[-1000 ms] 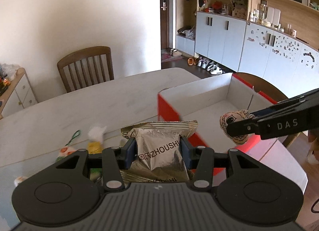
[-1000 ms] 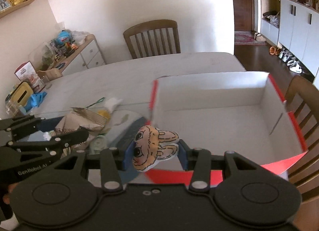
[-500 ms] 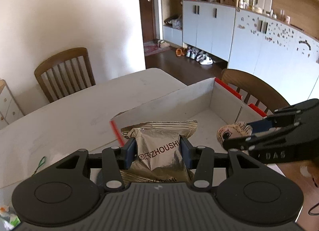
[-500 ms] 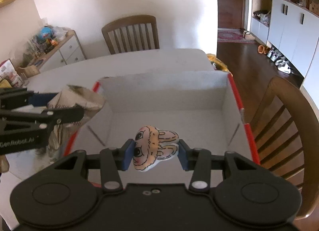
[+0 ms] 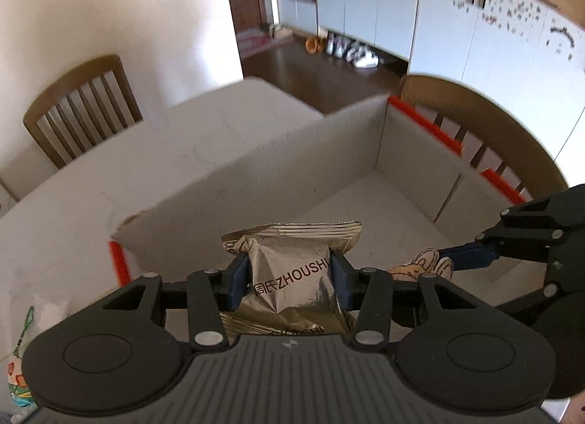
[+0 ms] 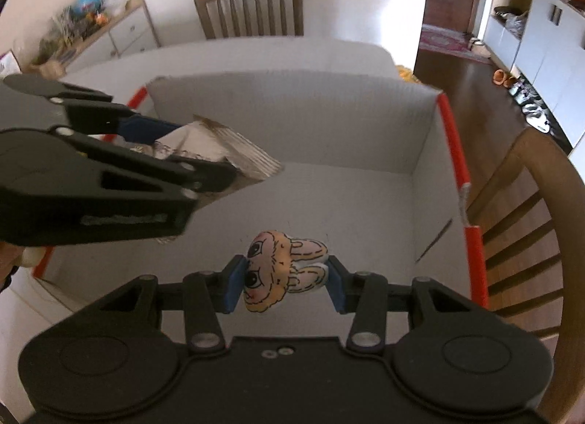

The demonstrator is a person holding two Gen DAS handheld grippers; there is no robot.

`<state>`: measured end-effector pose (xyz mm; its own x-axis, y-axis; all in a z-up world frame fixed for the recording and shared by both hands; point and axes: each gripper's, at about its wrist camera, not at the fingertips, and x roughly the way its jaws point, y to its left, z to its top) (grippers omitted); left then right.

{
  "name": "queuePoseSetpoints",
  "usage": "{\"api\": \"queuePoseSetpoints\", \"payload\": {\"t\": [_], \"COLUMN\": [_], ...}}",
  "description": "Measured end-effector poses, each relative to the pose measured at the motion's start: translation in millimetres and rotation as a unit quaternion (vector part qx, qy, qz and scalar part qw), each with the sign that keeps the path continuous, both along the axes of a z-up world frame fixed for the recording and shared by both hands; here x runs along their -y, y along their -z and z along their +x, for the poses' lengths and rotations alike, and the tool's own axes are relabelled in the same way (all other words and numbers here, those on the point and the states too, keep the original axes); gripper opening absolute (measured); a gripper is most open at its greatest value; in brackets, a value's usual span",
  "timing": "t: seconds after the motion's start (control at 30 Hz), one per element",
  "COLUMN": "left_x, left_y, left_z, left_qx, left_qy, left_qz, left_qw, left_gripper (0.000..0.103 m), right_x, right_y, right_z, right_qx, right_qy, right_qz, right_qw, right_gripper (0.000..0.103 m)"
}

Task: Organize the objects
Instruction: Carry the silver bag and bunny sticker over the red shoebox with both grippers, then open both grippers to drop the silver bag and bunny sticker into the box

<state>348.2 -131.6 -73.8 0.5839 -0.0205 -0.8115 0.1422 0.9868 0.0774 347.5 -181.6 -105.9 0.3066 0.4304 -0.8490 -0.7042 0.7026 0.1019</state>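
Note:
My left gripper [image 5: 290, 279] is shut on a gold foil snack packet [image 5: 292, 270] marked ZHOUSHI and holds it above the inside of an open cardboard box [image 5: 413, 153] with red outer sides. My right gripper [image 6: 285, 283] is shut on a small orange cartoon rabbit toy [image 6: 281, 270] and holds it above the box floor [image 6: 358, 212]. In the right wrist view the left gripper [image 6: 204, 153] with the packet [image 6: 226, 149] sits at the left, over the box. In the left wrist view the rabbit toy [image 5: 424, 265] shows at the right, in the right gripper.
The box stands on a white table [image 5: 146, 168]. Wooden chairs stand at the far side [image 6: 252, 7] and right beside the box [image 6: 530, 212]. A small packet with a green loop [image 5: 18, 369] lies on the table at the left. A cluttered sideboard [image 6: 95, 29] stands by the wall.
Both grippers have moved further over and down into the box, each still holding its object. The left gripper has come closer to the right one.

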Motion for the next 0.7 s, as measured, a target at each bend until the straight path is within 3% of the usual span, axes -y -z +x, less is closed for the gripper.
{"api": "queuePoseSetpoints", "payload": {"t": [0.27, 0.7], "left_x": [3, 11], "left_y": [31, 51], "left_z": [21, 33], "left_qx": [-0.049, -0.099], "left_qy": [-0.007, 0.007], "left_qz": [0.004, 0.0], "left_qw": [0.9988, 0.9951], "left_gripper": [0.046, 0.047], "right_x": [-7, -7], "right_y": [18, 37], "right_z": [15, 14], "right_qx": [-0.038, -0.063], "right_qy": [-0.036, -0.031], "right_qz": [-0.038, -0.079], "right_qw": [0.998, 0.994], "right_gripper": [0.045, 0.046]}}
